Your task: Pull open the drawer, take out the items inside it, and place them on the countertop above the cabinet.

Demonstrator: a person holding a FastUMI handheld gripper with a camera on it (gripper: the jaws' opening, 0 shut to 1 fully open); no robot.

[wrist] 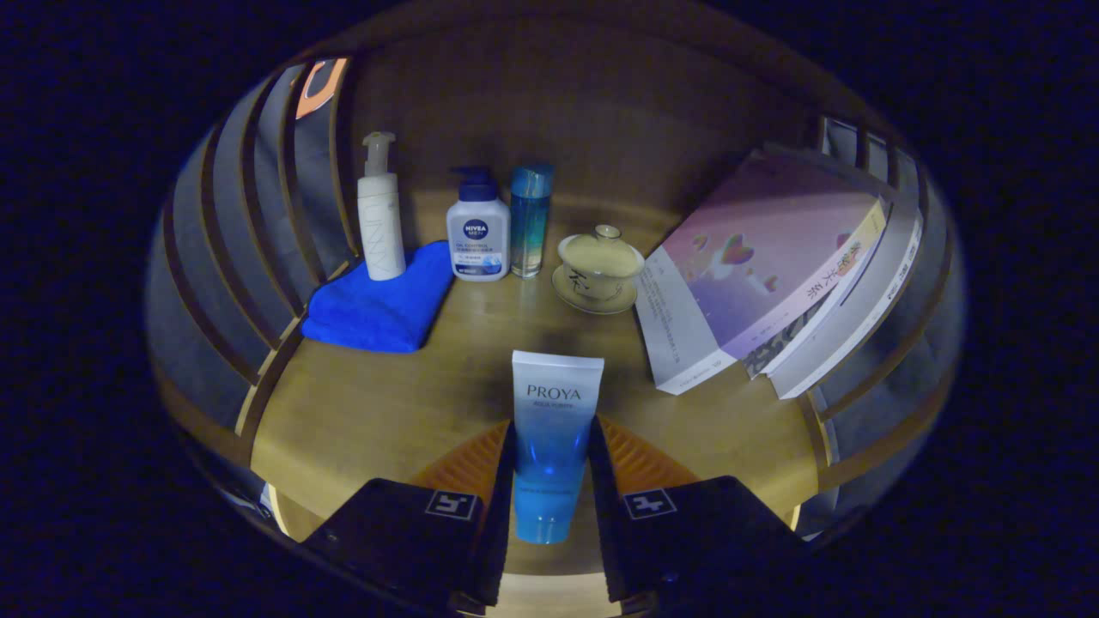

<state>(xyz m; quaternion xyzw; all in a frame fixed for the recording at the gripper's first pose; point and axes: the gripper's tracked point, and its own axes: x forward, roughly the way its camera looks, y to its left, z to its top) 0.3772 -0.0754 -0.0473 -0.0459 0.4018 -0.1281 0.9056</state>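
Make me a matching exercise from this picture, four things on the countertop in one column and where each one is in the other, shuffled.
Things:
1. tube
2. blue cloth
3. lidded cup
4. books

Places:
A. under the white pump bottle
B. leaning against the slatted side rail
C. clamped between the gripper fingers
D. on a saucer, beside the books

Pairs: 1-C, 2-A, 3-D, 4-B

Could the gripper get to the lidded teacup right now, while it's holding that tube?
Probably not yet. The gripper is shut on the blue tube, so it must set that down first. Otherwise the bare countertop leaves an open path to the lidded teacup.
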